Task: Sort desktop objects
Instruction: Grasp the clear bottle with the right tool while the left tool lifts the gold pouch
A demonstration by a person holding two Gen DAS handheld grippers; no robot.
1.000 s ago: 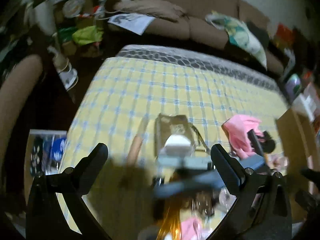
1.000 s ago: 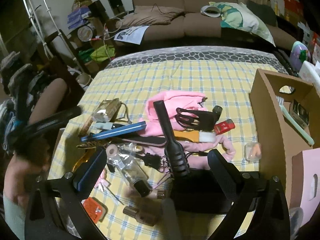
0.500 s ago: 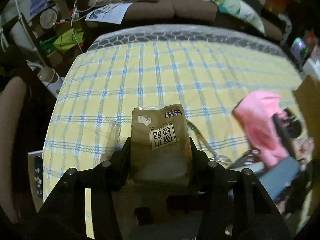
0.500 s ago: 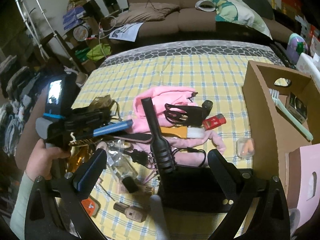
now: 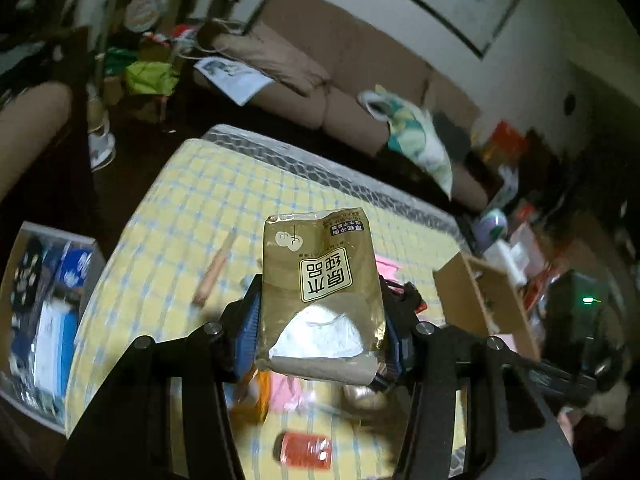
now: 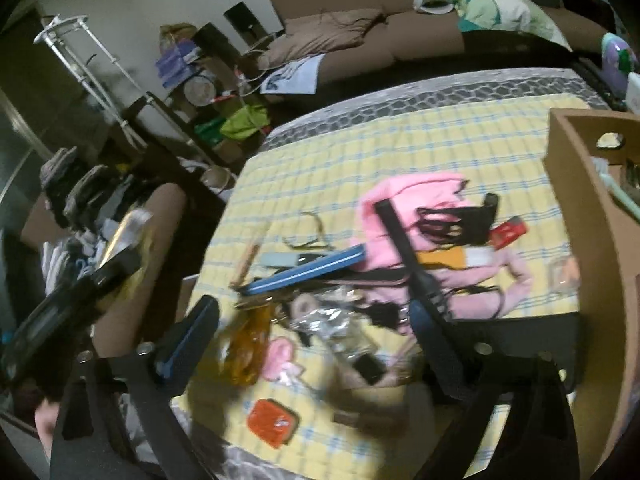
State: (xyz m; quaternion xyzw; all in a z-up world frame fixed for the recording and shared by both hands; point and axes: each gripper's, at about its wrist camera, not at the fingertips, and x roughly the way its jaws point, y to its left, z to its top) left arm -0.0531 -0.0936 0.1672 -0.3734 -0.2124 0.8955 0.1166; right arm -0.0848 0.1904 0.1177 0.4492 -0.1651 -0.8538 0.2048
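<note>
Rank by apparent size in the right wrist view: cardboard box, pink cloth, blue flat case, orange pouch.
1. cardboard box, though nearness and the frame edge exaggerate it
2. pink cloth
3. blue flat case
4. orange pouch, though it looks close to the case

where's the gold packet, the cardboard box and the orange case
gold packet (image 5: 320, 292): left wrist view, on its printed front, between the left gripper's fingers.
cardboard box (image 6: 576, 184): right wrist view, on its near side wall.
orange case (image 6: 273, 422): right wrist view, on its top face.
</note>
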